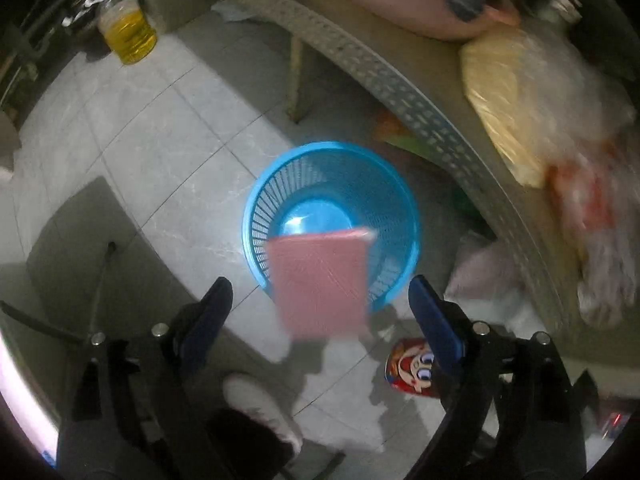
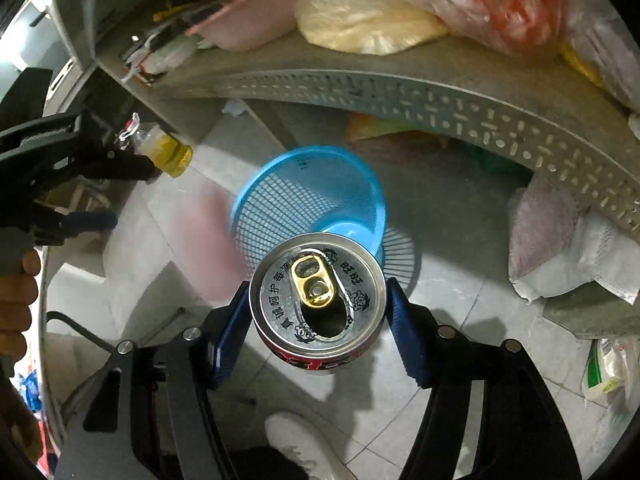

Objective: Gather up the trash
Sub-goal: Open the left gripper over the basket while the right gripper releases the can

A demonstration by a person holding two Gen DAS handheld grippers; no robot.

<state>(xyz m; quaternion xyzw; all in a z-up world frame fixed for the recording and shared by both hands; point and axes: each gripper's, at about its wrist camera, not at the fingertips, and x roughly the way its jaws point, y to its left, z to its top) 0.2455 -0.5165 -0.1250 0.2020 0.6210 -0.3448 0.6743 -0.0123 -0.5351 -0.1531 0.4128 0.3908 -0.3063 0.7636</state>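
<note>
Clamped between the blue fingers of the right gripper [image 2: 318, 316], an opened drink can [image 2: 318, 304] is held above the tiled floor [image 2: 452, 256], just short of the blue basket [image 2: 276, 204]. Over that basket's rim, a blurred pink packet [image 1: 320, 280], apparently loose in mid-air, is seen between the parted fingers of the left gripper [image 1: 320, 312].

A pale grey tiled floor [image 1: 160, 128] with dark grout lines runs under a grey table [image 2: 360, 68] with a perforated edge, which carries a pink basin [image 2: 248, 28] and plastic bags [image 2: 500, 4], while a bottle of yellow oil [image 1: 126, 30] stands on the floor.
</note>
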